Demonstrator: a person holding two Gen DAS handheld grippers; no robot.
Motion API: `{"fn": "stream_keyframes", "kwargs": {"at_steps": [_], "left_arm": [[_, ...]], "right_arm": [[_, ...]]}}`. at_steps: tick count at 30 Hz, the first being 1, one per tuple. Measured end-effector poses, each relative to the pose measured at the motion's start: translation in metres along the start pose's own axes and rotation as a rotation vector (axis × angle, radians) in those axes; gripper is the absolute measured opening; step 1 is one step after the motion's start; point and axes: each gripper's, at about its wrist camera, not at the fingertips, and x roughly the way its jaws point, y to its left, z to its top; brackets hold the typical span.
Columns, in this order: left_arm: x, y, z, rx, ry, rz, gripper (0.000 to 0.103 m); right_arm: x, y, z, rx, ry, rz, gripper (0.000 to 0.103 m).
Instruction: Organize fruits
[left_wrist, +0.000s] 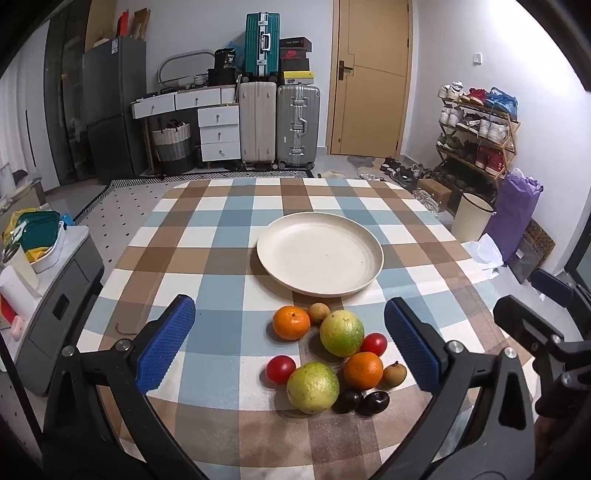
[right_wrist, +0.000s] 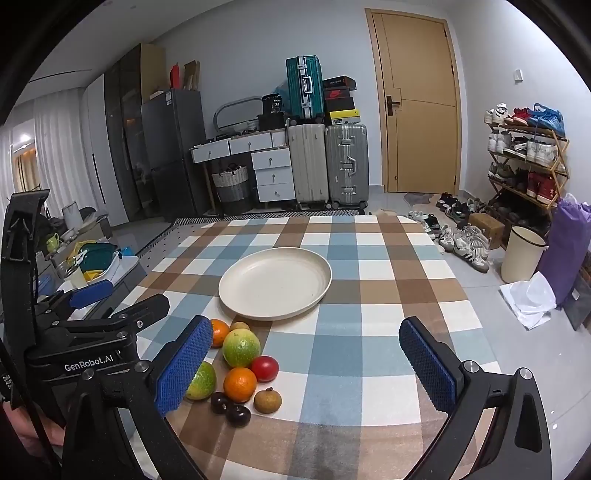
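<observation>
A cream plate (left_wrist: 320, 254) (right_wrist: 275, 283) sits bare on the checked tablecloth. In front of it lies a cluster of fruit: two oranges (left_wrist: 291, 322) (right_wrist: 240, 384), two green guavas (left_wrist: 341, 333) (right_wrist: 241, 347), two red tomatoes (left_wrist: 280, 369) (right_wrist: 265, 368), two brown longans (left_wrist: 394, 374) (right_wrist: 267, 401) and two dark plums (left_wrist: 372, 402) (right_wrist: 238, 415). My left gripper (left_wrist: 290, 347) is open above the cluster, which lies between its blue pads. My right gripper (right_wrist: 306, 369) is open, with the fruit at its left pad (right_wrist: 184, 365). Neither holds anything.
The table's left edge drops to a grey cabinet (left_wrist: 59, 295) with a basin of dishes. Behind the table stand suitcases (left_wrist: 279, 125), drawers and a door. A shoe rack (right_wrist: 524, 162), a bin (right_wrist: 522, 258) and a purple bag stand on the right.
</observation>
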Motion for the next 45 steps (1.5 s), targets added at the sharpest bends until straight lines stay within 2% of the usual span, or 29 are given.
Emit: {"fn": "stream_keyframes", "kwargs": {"at_steps": [31, 45], "left_arm": [[0.0026, -0.0027, -0.0041, 0.005, 0.018, 0.014, 0.102], [0.0039, -0.003, -0.0064, -0.007, 0.034, -0.002, 0.102]], "right_arm": [[0.004, -0.0024, -0.0076, -0.005, -0.001, 0.001, 0.103], [0.0063, 0.0005, -0.0077, -0.013, 0.005, 0.007, 0.103]]}}
